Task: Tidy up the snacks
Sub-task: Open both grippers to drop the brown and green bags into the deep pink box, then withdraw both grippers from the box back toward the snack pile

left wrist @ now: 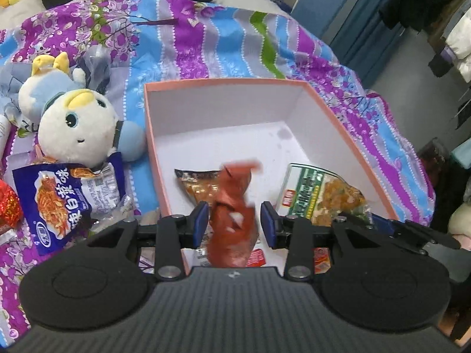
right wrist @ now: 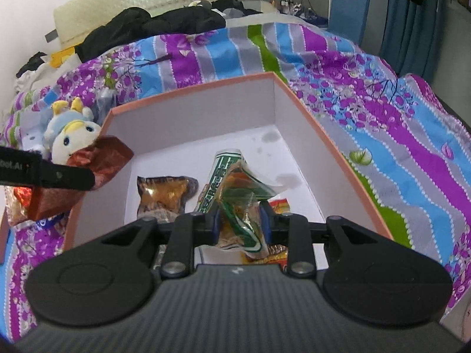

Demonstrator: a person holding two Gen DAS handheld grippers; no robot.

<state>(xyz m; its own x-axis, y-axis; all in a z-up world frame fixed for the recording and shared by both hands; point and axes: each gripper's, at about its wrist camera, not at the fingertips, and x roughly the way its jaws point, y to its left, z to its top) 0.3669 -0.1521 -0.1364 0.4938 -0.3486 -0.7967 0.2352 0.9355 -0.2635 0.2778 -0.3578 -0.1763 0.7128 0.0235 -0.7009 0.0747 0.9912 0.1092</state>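
An open pink box (left wrist: 223, 81) with white walls lies on the bed. My left gripper (left wrist: 235, 222) is shut on a blurred red-brown snack packet (left wrist: 232, 214) at the box's near left corner. The right wrist view shows that packet (right wrist: 100, 158) clamped just outside the left wall. My right gripper (right wrist: 240, 220) is shut on a crumpled green-and-white packet (right wrist: 235, 194), low inside the box (right wrist: 188, 88). From the left wrist, the green packet (left wrist: 321, 191) reaches the box floor. A golden-brown packet (left wrist: 197, 185) (right wrist: 164, 194) lies flat inside. Red packets (right wrist: 279, 206) lie at the near end.
A blue snack packet (left wrist: 64, 203) and a shiny red wrapper (left wrist: 8, 206) lie on the striped bedspread (left wrist: 206, 44) left of the box. A white-and-blue plush toy (left wrist: 76, 129) sits beside them. Black clothing (right wrist: 153, 26) is piled at the far end. A blue chair (right wrist: 350, 6) stands beyond the bed.
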